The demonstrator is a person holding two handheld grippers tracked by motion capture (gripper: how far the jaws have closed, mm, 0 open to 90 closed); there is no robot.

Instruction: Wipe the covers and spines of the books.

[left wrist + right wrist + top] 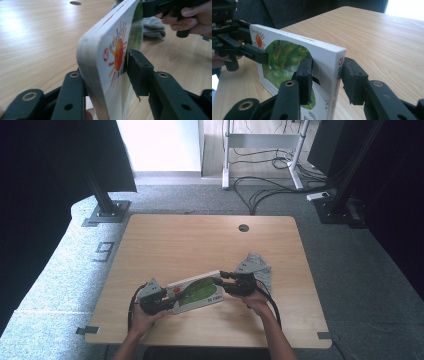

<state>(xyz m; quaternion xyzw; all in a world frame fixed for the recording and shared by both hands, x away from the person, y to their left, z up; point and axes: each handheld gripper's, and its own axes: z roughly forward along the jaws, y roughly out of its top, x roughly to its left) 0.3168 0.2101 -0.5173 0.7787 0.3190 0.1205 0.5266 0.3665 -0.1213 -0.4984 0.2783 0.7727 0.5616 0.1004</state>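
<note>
A thick white board book (197,291) with a green picture and an orange sun on its cover is held between both grippers near the table's front edge. My left gripper (171,301) is shut on the book's left end, by the sun (118,53); in the left gripper view its jaws (107,72) pinch the rounded corner. My right gripper (224,283) is shut on the right end; in the right gripper view its jaws (325,77) clamp across the spine (338,72). The book (287,57) stands tilted on its long edge, and the left gripper (254,53) holds its far end.
A crumpled grey cloth (260,266) lies on the wooden table (200,240) just behind my right hand, also in the left gripper view as a grey cloth (152,26). A round cable hole (243,227) sits near the far edge. Cables and stand feet lie on the floor beyond.
</note>
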